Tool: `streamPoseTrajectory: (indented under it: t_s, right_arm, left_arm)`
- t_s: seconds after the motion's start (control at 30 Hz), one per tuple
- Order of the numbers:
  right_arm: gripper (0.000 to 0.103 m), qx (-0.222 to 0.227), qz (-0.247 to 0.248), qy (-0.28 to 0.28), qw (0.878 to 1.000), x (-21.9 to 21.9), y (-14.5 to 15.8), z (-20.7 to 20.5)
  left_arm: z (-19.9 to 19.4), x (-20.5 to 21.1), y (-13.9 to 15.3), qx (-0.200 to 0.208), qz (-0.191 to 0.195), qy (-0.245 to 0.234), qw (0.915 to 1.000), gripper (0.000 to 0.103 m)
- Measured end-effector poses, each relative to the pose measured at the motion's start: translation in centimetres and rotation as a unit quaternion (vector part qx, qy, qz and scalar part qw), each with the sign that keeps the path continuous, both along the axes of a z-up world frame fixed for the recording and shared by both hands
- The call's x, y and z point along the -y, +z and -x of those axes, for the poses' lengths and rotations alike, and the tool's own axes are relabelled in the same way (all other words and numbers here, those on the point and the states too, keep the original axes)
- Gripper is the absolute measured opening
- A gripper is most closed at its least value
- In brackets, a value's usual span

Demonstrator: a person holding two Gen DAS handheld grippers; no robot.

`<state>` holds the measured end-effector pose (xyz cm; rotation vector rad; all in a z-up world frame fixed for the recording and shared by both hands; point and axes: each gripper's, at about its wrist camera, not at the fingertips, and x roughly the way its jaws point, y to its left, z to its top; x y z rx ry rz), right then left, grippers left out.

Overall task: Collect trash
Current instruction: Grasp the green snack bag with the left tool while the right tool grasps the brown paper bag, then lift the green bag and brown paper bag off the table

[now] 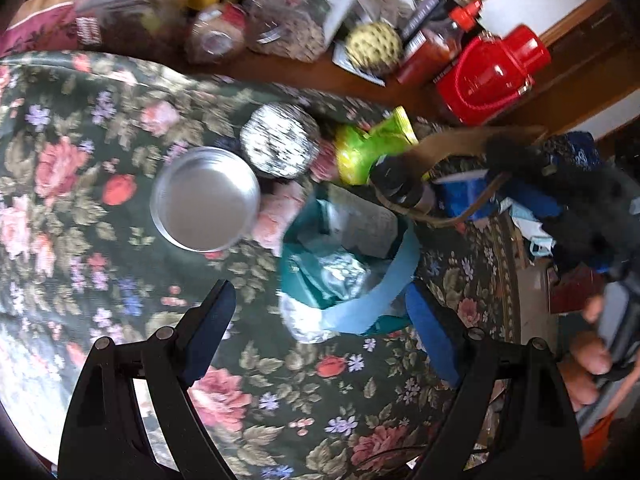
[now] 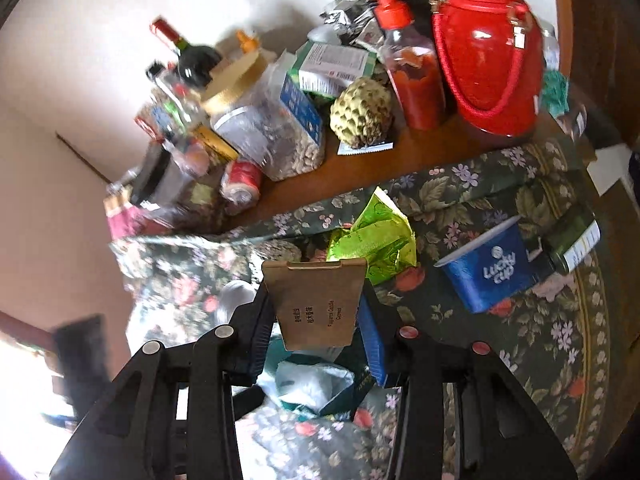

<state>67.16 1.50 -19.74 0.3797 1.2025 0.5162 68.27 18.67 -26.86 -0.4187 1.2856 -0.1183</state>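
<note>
The right gripper (image 2: 318,312) has a flat brown cardboard packet (image 2: 318,304) pinched between its fingers, held just above a teal bag (image 2: 304,388) on the floral tablecloth (image 2: 520,360). In the left wrist view the left gripper (image 1: 320,312) hangs spread wide with nothing between its pads, straddling that same teal bag (image 1: 316,272), which stands open with crumpled foil (image 1: 340,272) and a grey wrapper inside; a pale blue strap (image 1: 384,280) loops over its rim. Left of the bag sits an aluminium tin (image 1: 205,204), only its bare bottom showing. A foil-covered cup (image 1: 278,140) is just behind it. A crumpled green wrapper (image 2: 372,240) lies beyond the packet, and a blue "Lucky Cup" tub (image 2: 488,268) lies tipped on its side to the right, touching a dark green jar (image 2: 572,240). At the back, a clear jar of nuts (image 2: 272,120), a custard apple (image 2: 362,114) and a red flask (image 2: 486,56) crowd the wooden table edge.
</note>
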Motion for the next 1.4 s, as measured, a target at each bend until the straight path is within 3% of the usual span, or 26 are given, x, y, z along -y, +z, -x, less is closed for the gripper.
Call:
streamPoseTrajectory:
  t_s: [0.13,0.27,0.37,0.43,0.53,0.67,0.8,0.93,1.03,1.4]
  right_arm:
    - [0.037,0.003,-0.027,-0.018,0.999,1.6,0.9,0.0]
    - [0.037,0.018,-0.002,-0.034,0.999,2.5,1.3,0.4]
    - [0.037,0.021,0.024,-0.034,0.999,3.1,1.1,0.8]
    - [0.037,0.031,0.057,-0.033,0.997,3.1,0.9,1.2]
    - [0.037,0.048,0.098,-0.024,0.994,2.9,1.0,1.9]
    - [0.037,0.048,0.073,-0.004,0.996,2.6,1.0,2.0]
    - [0.036,0.086,0.131,0.002,0.988,1.2,1.3,2.2]
    - [0.036,0.108,0.137,0.035,0.984,-0.3,1.6,2.6]
    - [0.036,0.128,0.164,0.026,0.978,-0.8,1.9,2.6]
    - [0.036,0.140,0.099,0.034,0.985,-0.7,5.1,3.0]
  left_arm:
    - [-0.7,1.2,-1.5,-0.012,0.007,-0.009,0.9999,0.083]
    - [-1.5,2.3,-2.5,-0.010,0.002,-0.015,0.9998,0.073]
    - [-1.9,3.2,-3.0,-0.005,-0.015,-0.028,0.9995,0.055]
    - [-2.1,3.6,-3.5,-0.011,-0.017,-0.034,0.9992,0.033]
    - [-2.0,3.7,-3.3,-0.009,-0.017,-0.037,0.9991,0.019]
    - [-1.2,2.9,-1.6,0.010,-0.019,-0.031,0.9993,0.015]
    - [-0.1,1.2,0.9,0.034,-0.037,-0.014,0.9987,0.014]
    - [0.5,-0.9,3.0,0.052,-0.056,0.013,0.9970,0.014]
    - [1.2,-3.0,4.9,0.072,-0.082,0.035,0.9934,0.014]
    - [2.6,-5.1,8.8,0.116,-0.101,0.075,0.9853,0.014]
